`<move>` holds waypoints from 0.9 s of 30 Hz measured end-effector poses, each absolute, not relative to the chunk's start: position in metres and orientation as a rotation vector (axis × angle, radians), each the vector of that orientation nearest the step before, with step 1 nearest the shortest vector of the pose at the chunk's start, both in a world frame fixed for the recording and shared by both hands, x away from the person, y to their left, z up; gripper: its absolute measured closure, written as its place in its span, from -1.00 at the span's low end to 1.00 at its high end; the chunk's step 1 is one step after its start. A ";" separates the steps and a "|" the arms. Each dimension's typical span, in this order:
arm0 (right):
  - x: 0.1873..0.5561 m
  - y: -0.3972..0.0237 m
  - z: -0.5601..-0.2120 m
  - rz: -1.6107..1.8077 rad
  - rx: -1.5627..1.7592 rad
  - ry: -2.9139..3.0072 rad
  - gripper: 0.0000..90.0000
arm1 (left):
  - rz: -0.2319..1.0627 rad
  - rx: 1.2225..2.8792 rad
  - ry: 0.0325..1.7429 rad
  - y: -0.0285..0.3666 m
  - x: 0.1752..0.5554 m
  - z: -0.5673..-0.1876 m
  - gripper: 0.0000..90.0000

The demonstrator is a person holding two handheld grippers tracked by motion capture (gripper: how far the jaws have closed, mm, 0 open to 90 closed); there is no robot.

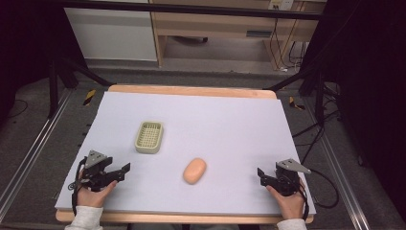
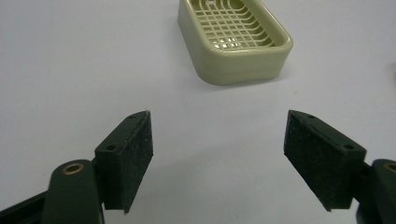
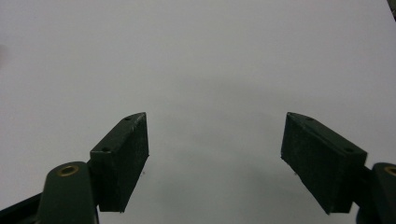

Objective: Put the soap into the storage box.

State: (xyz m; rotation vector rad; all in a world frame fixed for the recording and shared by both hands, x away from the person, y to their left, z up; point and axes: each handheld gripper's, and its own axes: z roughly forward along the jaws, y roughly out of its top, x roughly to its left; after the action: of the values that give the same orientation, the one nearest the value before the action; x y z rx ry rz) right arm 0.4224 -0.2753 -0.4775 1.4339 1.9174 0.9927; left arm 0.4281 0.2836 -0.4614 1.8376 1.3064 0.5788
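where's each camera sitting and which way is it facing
High view: above the person's side, looking forward and down on the table; both hands, left gripper and right gripper show.
Left gripper view: behind its open jaws, facing the soap dish, which the high view shares.
Right gripper view: behind its open jaws, facing bare table.

Pale olive-green soap dish (image 1: 149, 137) with a grid-patterned floor; plain peach-orange soap bar (image 1: 194, 170); matte black left gripper (image 1: 125, 171) and right gripper (image 1: 260, 174), each topped by a grey plate; pale lavender-white table cover (image 1: 230, 124), unpatterned, edged in light wood.
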 end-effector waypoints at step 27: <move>0.416 -0.268 -0.478 0.999 1.393 1.920 -0.50 | 0.583 1.886 1.206 0.248 0.419 -0.454 -0.38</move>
State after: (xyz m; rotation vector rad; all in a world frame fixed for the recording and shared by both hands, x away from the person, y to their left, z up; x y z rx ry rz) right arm 0.4165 -0.2677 -0.4781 1.3930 1.9196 0.9988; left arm 0.4189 0.2478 -0.4536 1.8855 1.2059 0.5827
